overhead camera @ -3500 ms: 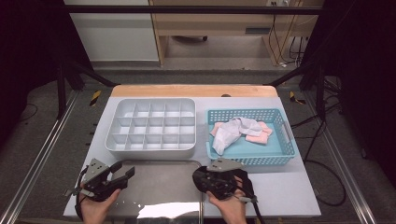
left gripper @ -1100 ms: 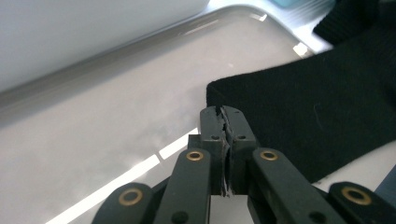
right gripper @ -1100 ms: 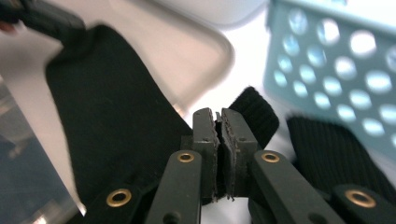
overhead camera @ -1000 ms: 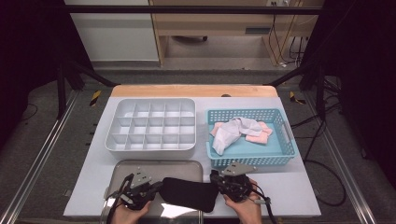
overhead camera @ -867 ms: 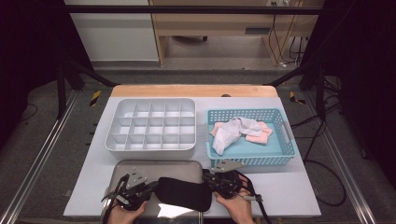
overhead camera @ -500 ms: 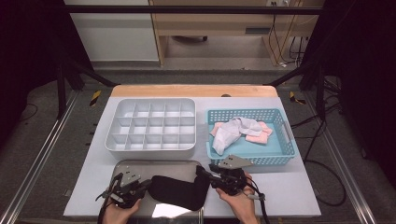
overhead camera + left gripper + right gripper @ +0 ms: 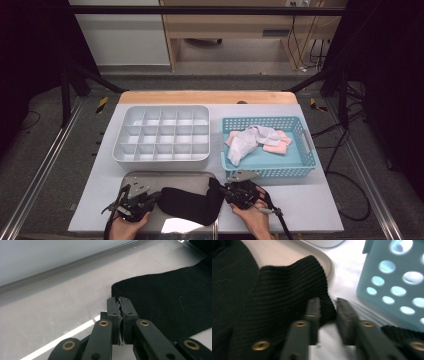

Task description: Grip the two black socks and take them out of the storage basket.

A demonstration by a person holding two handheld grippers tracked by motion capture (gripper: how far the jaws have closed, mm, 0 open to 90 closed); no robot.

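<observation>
A black knitted sock (image 7: 192, 205) lies stretched across a shallow metal tray (image 7: 170, 176) at the table's front edge. My left gripper (image 7: 159, 196) is shut on its left end; in the left gripper view the jaws (image 7: 120, 301) meet on a thin edge of the sock (image 7: 170, 297), low over the tray floor (image 7: 50, 305). My right gripper (image 7: 220, 193) holds the right end. In the blurred right gripper view the ribbed cuff (image 7: 287, 290) sits pinched between the tips of my right gripper (image 7: 328, 305), with a small gap below.
A white divided organiser box (image 7: 162, 157) stands behind the tray on the left. A teal perforated basket (image 7: 270, 172) with pale socks (image 7: 252, 137) stands at the right, its wall (image 7: 397, 277) close beside my right gripper. Hands hold both grippers from the front edge.
The metal tray and black sock came in since 3.5 s ago. Over the last second both grippers carried the sock slightly away from the person, and it now sags onto the tray.
</observation>
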